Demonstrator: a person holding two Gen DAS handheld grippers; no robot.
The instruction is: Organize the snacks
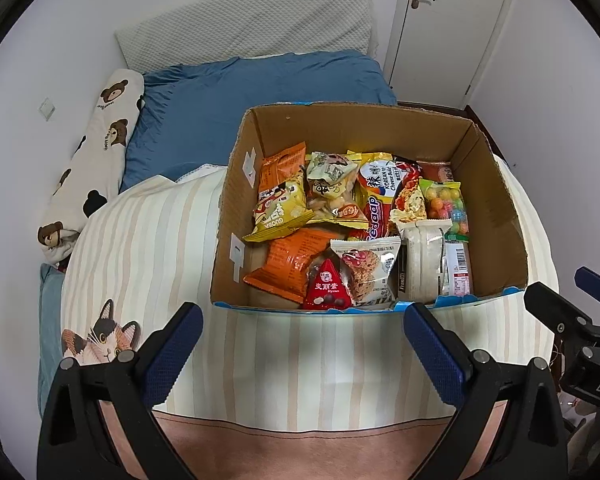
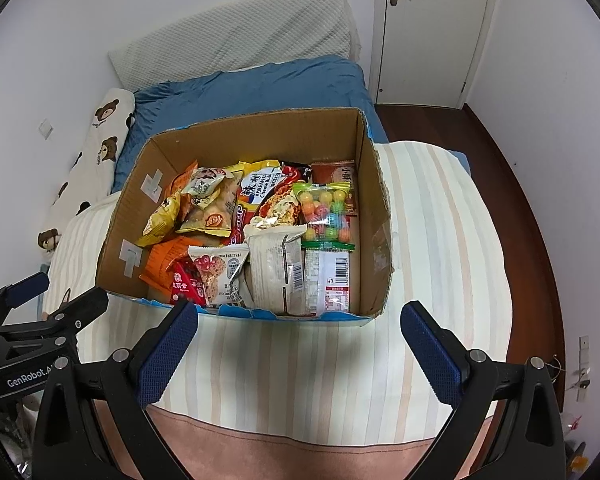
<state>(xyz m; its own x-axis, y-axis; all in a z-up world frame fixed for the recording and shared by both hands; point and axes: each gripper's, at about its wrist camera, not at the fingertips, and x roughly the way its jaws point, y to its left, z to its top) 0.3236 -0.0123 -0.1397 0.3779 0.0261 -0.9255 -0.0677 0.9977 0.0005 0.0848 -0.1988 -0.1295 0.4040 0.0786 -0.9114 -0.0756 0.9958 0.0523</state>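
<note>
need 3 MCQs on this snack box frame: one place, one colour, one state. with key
1. Where does the cardboard box stand?
A. on the striped blanket
B. on the wooden floor
C. on the blue pillow

2. What colour is the small triangular chocolate pack at the near edge of the box?
A. green
B. red
C. white

3. How are the left tongs and right tongs?
A. both shut on a snack
B. left open, right shut on a bag
C. both open and holding nothing

Key: 1 A, the box sits on the striped blanket in both views. 2 B, the pack is red with dark balls printed on it. 3 C, in each wrist view the jaws stand wide apart short of the box, with only blanket between them.
</note>
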